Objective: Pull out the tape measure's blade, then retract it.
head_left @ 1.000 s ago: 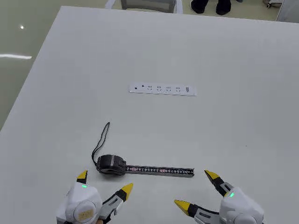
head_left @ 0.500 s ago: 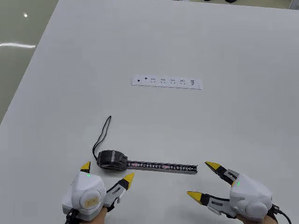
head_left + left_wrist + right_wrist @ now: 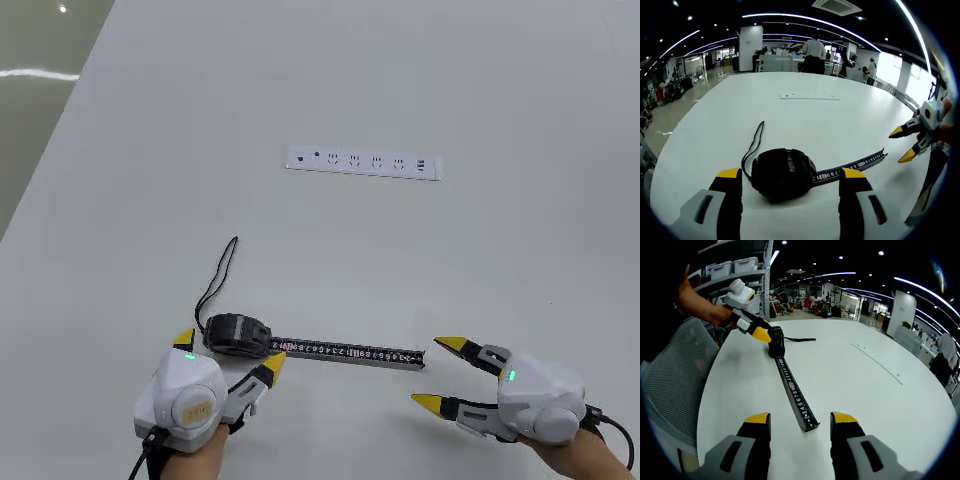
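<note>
Tape measure (image 3: 237, 334), a black case, lies on the white table (image 3: 500, 250) close to the person, with its blade (image 3: 350, 353) drawn out flat along the table toward the right. The blade is black with pale numerals. In the right gripper view the digits 2 to 9 can be read running back from the hooked end, and one mark further along is red. No brand can be read on the case. A thin black wrist loop (image 3: 215, 285) trails from the case away from the person.

The left gripper (image 3: 229, 350) is held low at the near edge and points away from the person, angled a little to the right. Its yellow-tipped fingers are spread wide on either side of the case and grasp nothing. Whether they touch the case cannot be told. A round yellowish sticker on its white body is too small to read.

The right gripper (image 3: 436, 372) points leftward at the blade's hooked end. Its fingers are also spread and hold nothing, and the hook lies between their tips and apart from them. A small green light glows on each gripper. A white power strip (image 3: 363, 162) lies farther back on the table, well apart.
</note>
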Demonstrator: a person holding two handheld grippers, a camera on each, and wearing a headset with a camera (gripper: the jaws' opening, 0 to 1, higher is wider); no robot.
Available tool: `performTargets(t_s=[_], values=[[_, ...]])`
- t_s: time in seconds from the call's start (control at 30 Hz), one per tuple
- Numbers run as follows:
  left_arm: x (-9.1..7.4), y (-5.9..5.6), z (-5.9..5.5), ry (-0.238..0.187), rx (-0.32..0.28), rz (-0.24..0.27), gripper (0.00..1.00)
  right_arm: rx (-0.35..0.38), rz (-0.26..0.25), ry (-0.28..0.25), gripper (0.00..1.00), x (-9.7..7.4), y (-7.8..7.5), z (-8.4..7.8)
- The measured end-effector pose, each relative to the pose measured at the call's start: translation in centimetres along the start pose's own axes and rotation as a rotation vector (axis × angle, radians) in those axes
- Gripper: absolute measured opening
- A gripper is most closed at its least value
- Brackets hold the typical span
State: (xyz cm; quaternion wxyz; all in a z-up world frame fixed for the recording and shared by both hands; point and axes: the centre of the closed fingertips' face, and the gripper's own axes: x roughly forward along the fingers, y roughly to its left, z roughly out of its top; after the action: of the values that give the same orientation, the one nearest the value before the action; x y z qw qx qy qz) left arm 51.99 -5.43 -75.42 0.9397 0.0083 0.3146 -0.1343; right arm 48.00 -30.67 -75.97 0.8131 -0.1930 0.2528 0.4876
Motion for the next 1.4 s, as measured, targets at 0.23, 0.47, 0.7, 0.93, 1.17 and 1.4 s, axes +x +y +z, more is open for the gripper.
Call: performTargets(t_s=[0.23, 0.47, 0.7, 0.93, 1.17, 1.4], values=[[0.8, 0.3, 0.1, 0.003, -0.059, 0.015, 0.75, -0.038, 0.055, 0.013, 0.42, 0.4, -0.6, -1.0], [1.5, 0.6, -0.2, 0.014, -0.082, 0.029, 0.74, -0.067, 0.111, 0.019, 0.37, 1.4, -0.5, -1.4], [1.9, 0.9, -0.1, 0.014, -0.105, 0.044, 0.71, -0.083, 0.148, 0.026, 0.3, 2.5, -0.7, -2.1], [2.1, 0.7, 0.0, 0.013, -0.123, 0.05, 0.7, -0.079, 0.17, 0.033, 0.24, 3.0, -1.3, -2.8], [2.2, 0.8, -0.1, 0.013, -0.138, 0.067, 0.69, -0.083, 0.197, 0.043, 0.18, 3.5, -1.1, -3.6], [2.1, 1.1, -0.2, -0.002, -0.158, 0.099, 0.67, -0.075, 0.193, 0.038, 0.14, 3.6, -1.0, -3.7]])
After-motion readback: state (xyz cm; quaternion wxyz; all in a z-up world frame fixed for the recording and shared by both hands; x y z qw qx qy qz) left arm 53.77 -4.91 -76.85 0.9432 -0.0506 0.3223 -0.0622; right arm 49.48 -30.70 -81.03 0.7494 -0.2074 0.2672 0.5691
